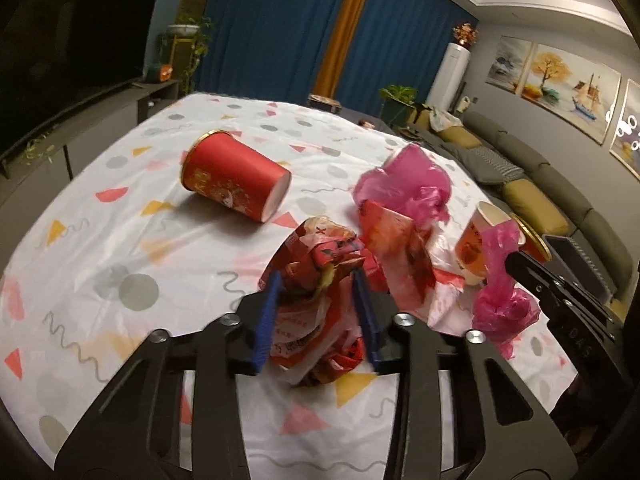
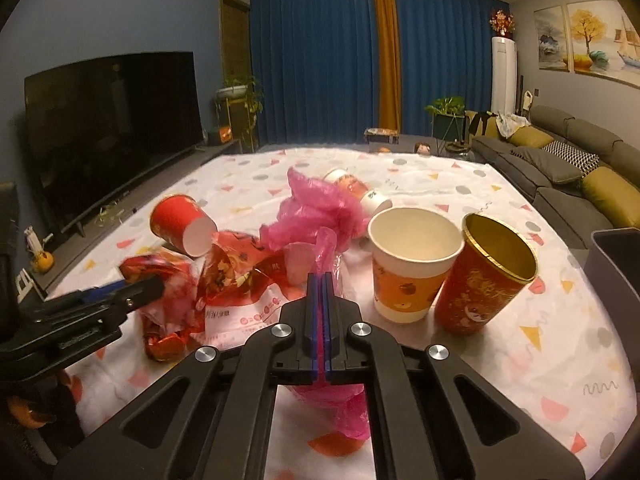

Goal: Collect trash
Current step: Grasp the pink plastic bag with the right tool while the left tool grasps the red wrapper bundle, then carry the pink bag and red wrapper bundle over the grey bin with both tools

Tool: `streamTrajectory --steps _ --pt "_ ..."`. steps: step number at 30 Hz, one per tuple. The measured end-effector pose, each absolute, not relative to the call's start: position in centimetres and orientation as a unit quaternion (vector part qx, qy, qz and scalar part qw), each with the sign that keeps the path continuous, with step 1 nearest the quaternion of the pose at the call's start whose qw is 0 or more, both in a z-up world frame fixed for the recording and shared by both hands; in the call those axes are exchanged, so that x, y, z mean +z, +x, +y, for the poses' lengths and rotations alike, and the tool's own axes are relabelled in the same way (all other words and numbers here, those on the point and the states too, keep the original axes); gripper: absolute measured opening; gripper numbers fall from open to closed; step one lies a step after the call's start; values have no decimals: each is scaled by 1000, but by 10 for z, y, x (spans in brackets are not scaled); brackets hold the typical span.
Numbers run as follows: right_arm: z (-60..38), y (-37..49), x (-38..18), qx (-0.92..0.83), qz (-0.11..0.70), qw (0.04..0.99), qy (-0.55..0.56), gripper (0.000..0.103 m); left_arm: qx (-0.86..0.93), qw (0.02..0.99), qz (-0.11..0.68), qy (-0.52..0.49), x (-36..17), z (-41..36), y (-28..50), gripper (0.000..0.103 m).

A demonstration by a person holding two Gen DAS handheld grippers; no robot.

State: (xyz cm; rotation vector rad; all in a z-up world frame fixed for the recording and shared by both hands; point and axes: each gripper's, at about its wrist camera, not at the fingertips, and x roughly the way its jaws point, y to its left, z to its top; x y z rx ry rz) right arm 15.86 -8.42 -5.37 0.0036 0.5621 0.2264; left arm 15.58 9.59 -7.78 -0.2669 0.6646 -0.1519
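Note:
My left gripper [image 1: 318, 280] is shut on a crumpled red wrapper [image 1: 316, 256] just above the table; it also shows in the right wrist view [image 2: 160, 276]. My right gripper [image 2: 322, 280] is shut on a pink plastic bag [image 2: 326, 248], which also shows in the left wrist view [image 1: 500, 304]. A red paper cup [image 1: 236, 180] lies on its side at the left. A second crumpled pink bag [image 2: 316, 212] lies mid-table. A white and orange cup [image 2: 412, 264] and a red cup with a gold rim [image 2: 484, 276] stand at the right.
The table wears a white cloth with coloured shapes [image 2: 500, 360]. A further cup [image 2: 360, 192] lies behind the pink bag. A red and white packet [image 2: 248, 300] lies flat near my grippers. A dark bin edge [image 2: 616, 256] is at the far right. Sofa right, TV left.

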Motion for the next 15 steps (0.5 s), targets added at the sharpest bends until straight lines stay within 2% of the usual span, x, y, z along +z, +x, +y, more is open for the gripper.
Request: streamTrajectory --steps 6,15 --pt "-97 144 -45 114 265 957 18 2 -80 936 311 -143 -69 98 143 18" --pt "-113 117 -24 116 232 965 33 2 -80 951 259 -150 -34 105 108 17"
